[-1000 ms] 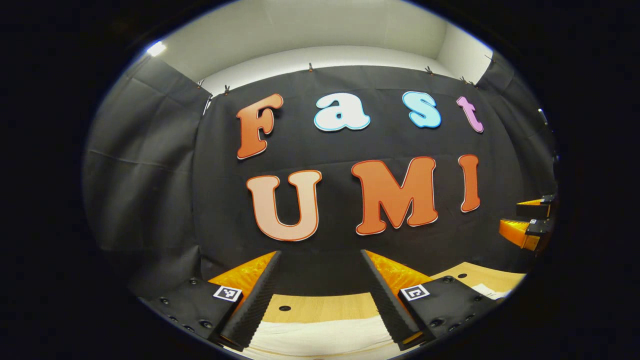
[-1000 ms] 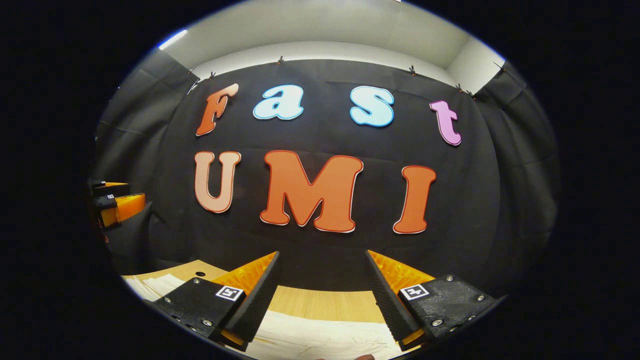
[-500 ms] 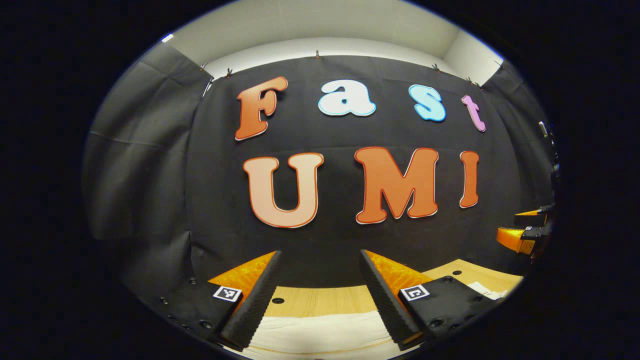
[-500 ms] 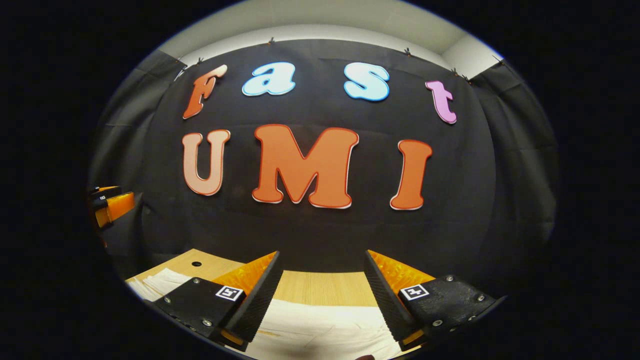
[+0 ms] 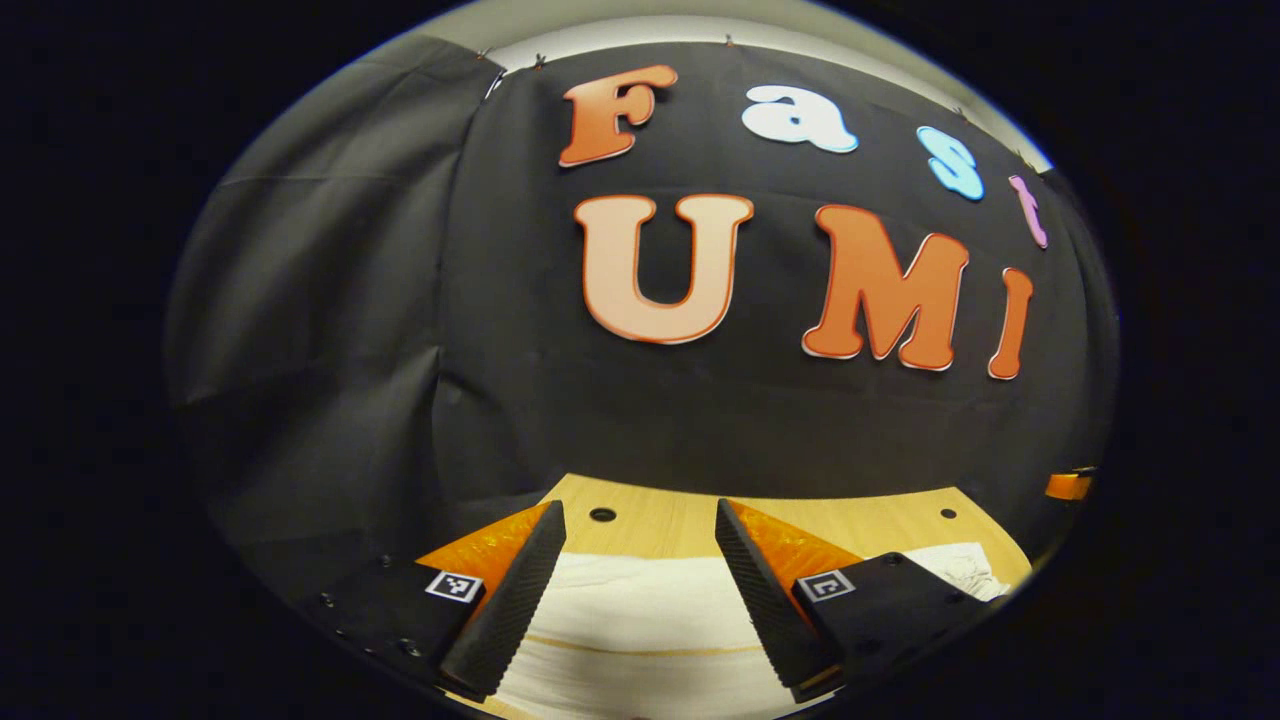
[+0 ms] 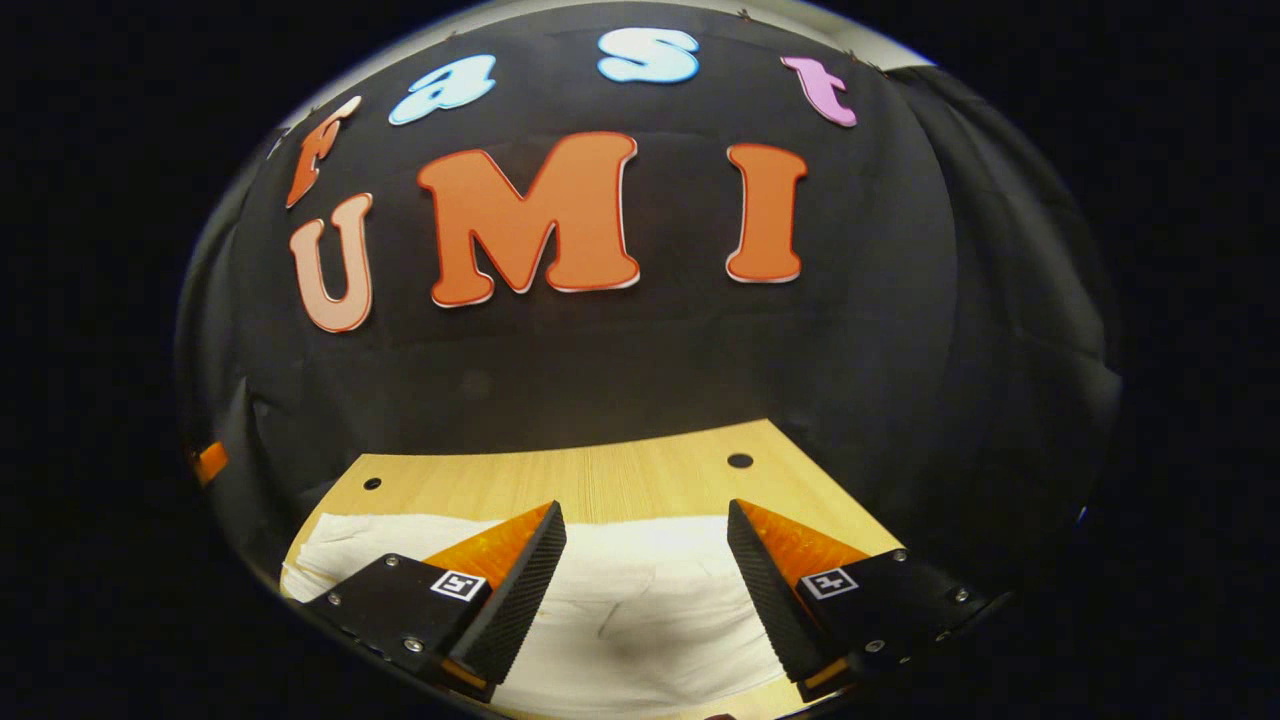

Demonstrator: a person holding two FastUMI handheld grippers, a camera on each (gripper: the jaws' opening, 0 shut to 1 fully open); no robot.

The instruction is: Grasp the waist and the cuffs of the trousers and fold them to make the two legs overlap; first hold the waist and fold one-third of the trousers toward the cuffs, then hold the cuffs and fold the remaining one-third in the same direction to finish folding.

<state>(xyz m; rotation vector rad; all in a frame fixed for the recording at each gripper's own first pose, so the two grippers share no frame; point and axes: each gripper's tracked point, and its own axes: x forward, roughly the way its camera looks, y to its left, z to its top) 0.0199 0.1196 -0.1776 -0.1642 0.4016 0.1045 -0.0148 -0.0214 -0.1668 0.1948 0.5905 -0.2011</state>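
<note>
Below both claws, the white trousers (image 6: 640, 600) lie spread flat on the wooden table (image 6: 600, 480), their far edge short of the table's back edge, where the black cloth wall (image 6: 620, 370) hangs. Over the trousers the right claw (image 6: 645, 580) is wide open, fingers well apart with nothing between them, cloth showing in the gap. Likewise the left claw (image 5: 630, 590) is spread wide and holds nothing above the trousers (image 5: 640, 620). Small dark holes (image 5: 602, 514) dot the table (image 5: 680, 520) beyond the trousers' far edge
</note>
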